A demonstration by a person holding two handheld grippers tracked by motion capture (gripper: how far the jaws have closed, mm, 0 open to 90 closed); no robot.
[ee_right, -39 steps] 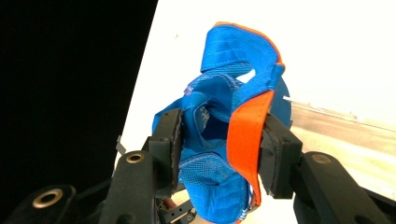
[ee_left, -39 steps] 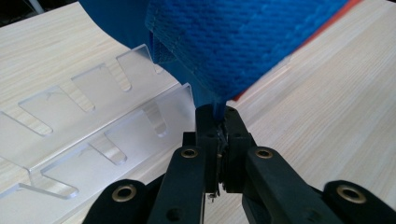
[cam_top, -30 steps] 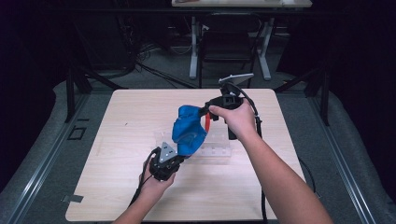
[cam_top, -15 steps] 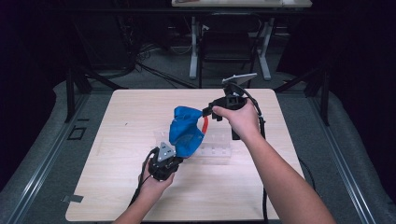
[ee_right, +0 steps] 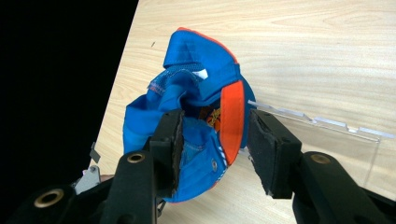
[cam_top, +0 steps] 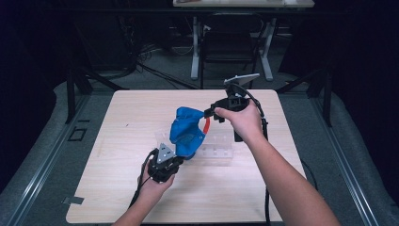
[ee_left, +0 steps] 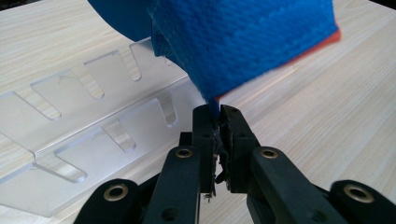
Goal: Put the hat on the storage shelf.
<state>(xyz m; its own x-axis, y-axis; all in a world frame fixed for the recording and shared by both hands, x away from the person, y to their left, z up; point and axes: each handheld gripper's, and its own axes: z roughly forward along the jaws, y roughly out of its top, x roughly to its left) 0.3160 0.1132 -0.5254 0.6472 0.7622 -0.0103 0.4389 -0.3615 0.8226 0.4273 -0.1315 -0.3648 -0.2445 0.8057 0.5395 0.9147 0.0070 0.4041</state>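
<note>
**Operator:** Blue fabric with an orange trim, that's what I've got: a blue cloth cap with an orange brim edge (cam_top: 187,133), hanging crumpled between my two tools over the middle of the pale wooden surface (cam_top: 117,122). It's off the wood, just above the clear acrylic slotted rack (cam_top: 217,149) lying flat there.

**Spotter:** What are the left tongs doing?

**Operator:** Left tongs (ee_left: 216,116) are pinched on the bottom hem of the cap. In the left gripper view the jaws stand nearly together with a thin fold of blue cloth rising out from between them. They've just eased apart a touch, but the cloth is there in the nip and the pads are on it.

**Spotter:** And the right?

**Operator:** Right tongs (ee_right: 215,150) stand wide. In the right gripper view the near pad lies against the bunched blue crown, while the far pad sits clear of the orange panel with a gap showing. From the high view the right tongs (cam_top: 210,114) meet the cap's upper corner; whether anything is caught at the very tips there I can't tell.

**Spotter:** The rack?

**Operator:** Flat on the surface, partly beneath the cap, slots facing up, its long edge running out towards my right hand (cam_top: 242,120).
</note>
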